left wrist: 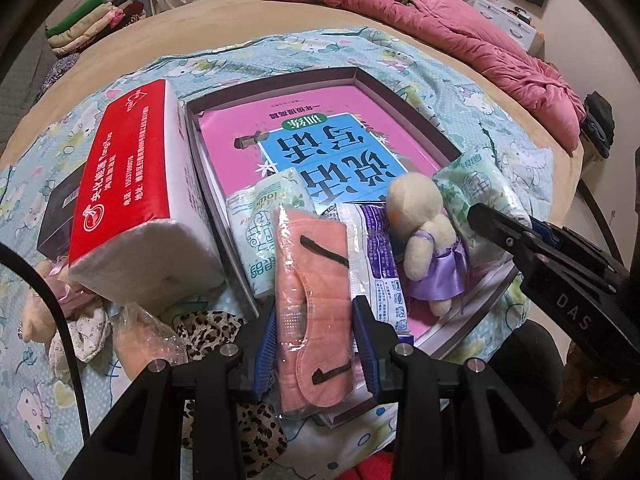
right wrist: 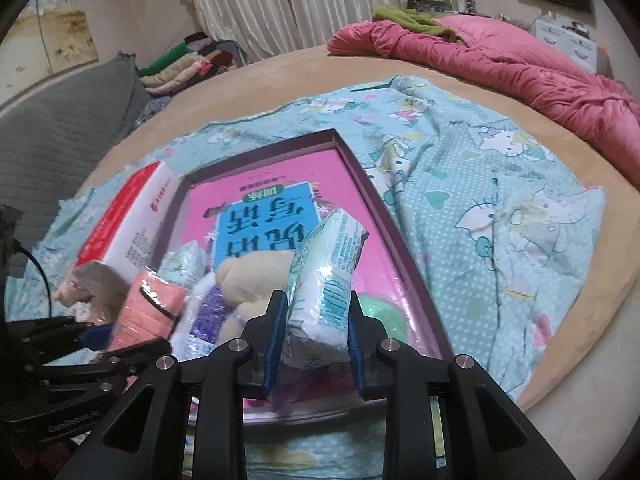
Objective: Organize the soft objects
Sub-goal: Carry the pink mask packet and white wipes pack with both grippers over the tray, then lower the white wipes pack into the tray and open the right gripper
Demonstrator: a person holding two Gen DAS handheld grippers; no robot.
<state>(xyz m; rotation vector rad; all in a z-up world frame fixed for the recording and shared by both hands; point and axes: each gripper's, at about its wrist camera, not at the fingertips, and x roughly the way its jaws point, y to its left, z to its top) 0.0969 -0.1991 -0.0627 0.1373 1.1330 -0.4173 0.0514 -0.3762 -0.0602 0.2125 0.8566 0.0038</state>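
My left gripper (left wrist: 316,332) is shut on a clear packet of pink masks (left wrist: 312,280), held over the near edge of a shallow dark box (left wrist: 276,80) lined with a pink book. My right gripper (right wrist: 316,336) is shut on a green-and-white tissue pack (right wrist: 324,280), lifted above the box (right wrist: 320,136). In the box lie another tissue pack (left wrist: 264,220), a purple-printed packet (left wrist: 380,256) and a cream plush doll in a purple dress (left wrist: 432,240). The right gripper's black finger (left wrist: 504,228) shows beside the held tissue pack (left wrist: 476,188).
A big red-and-white tissue block (left wrist: 132,188) leans left of the box. Leopard-print cloth (left wrist: 212,332), a plastic bag (left wrist: 148,340) and small plush toys (left wrist: 36,308) lie near left. A pink quilt (left wrist: 460,32) and folded clothes (left wrist: 92,20) sit far back.
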